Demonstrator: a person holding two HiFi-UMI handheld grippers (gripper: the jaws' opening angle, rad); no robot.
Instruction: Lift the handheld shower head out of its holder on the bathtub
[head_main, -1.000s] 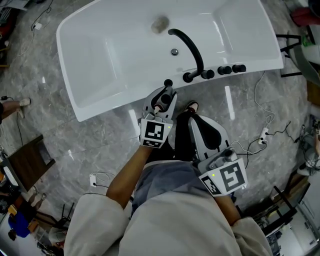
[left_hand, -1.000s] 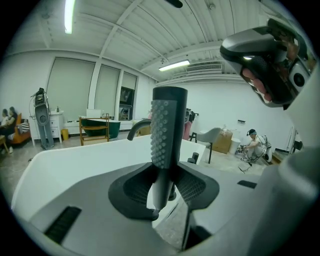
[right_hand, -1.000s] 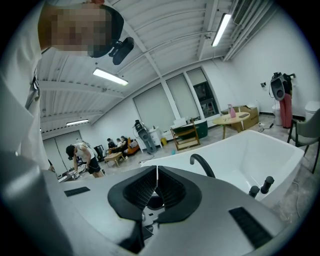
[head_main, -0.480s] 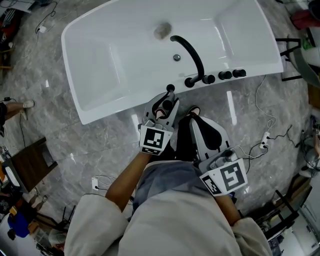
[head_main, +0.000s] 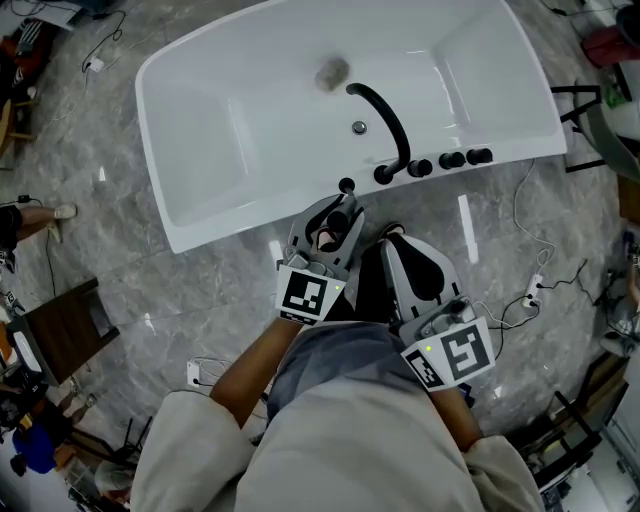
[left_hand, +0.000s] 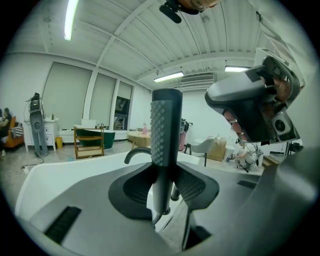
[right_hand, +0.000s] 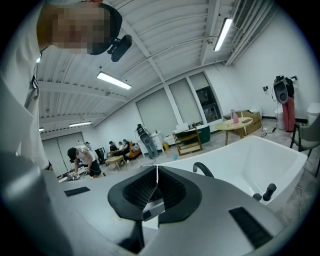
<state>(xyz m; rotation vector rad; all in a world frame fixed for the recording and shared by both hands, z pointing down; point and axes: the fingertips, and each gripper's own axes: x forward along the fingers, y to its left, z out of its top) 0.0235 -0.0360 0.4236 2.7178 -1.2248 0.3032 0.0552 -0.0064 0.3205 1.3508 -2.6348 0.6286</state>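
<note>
We see the left hand-held gripper (left_hand: 162, 187) pinching the handheld shower head (left_hand: 165, 125) low on its handle, the dark, dimpled wand standing upright between the pads. From the head view, that hand-held gripper (head_main: 338, 212) sits at the near rim of the white bathtub (head_main: 200, 215), with the wand's black top (head_main: 346, 186) just left of the curved black spout (head_main: 385, 110) and the row of knobs (head_main: 452, 159) (we cannot tell whether its lower end is clear of the holder). The right hand-held gripper (right_hand: 152, 192) is pressed together with nothing between its jaws, beside the left one and short of the tub.
</note>
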